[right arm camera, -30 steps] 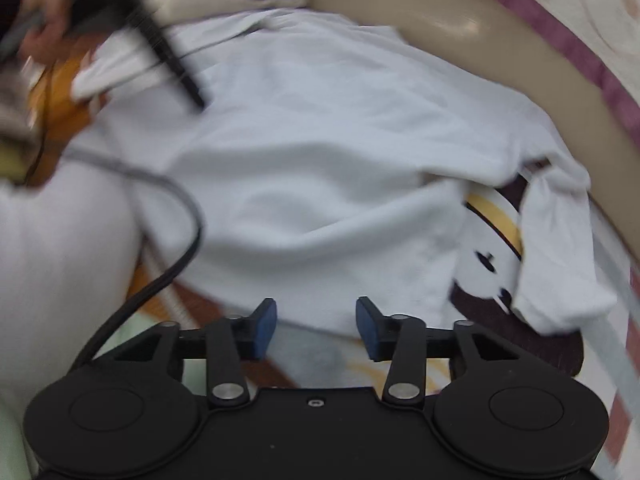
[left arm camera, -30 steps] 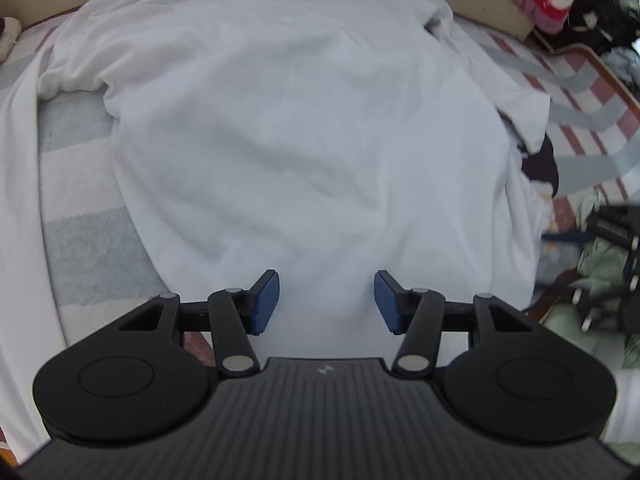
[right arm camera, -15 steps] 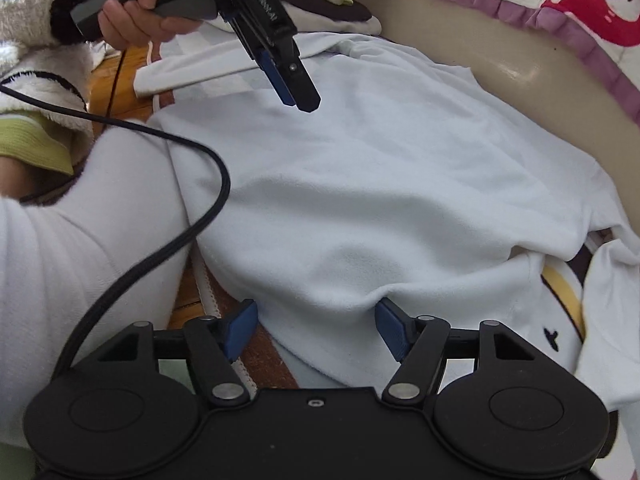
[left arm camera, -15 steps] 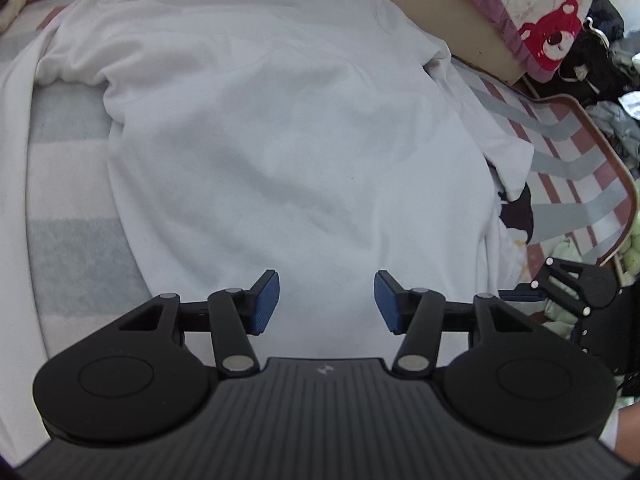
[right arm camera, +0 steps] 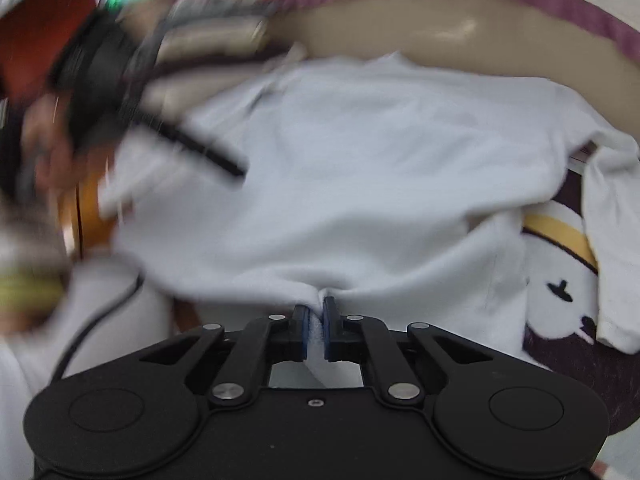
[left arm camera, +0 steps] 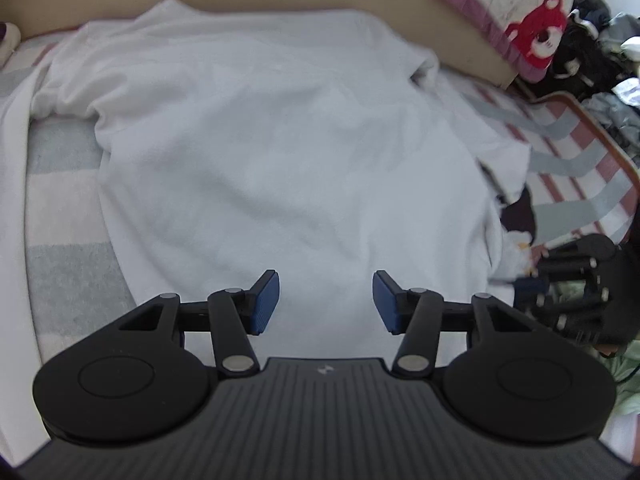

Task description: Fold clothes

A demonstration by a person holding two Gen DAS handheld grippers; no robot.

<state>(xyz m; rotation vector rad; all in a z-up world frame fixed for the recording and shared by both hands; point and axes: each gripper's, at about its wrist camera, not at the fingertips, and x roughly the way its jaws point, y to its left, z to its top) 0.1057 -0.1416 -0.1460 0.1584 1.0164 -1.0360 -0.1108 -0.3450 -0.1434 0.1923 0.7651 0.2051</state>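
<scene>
Garment: white soft-cotton T-shirt is spread flat on the striped bed.
Right gripper: jaws are pinched on its hem.
Left gripper: jaws are held wide, empty.
Advice: the matching hem edge should be gripped before lifting.

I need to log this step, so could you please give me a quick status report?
Right gripper shut on the white shirt's near edge. Left gripper open, hovering above the shirt. Nothing blocking the fold.
</scene>
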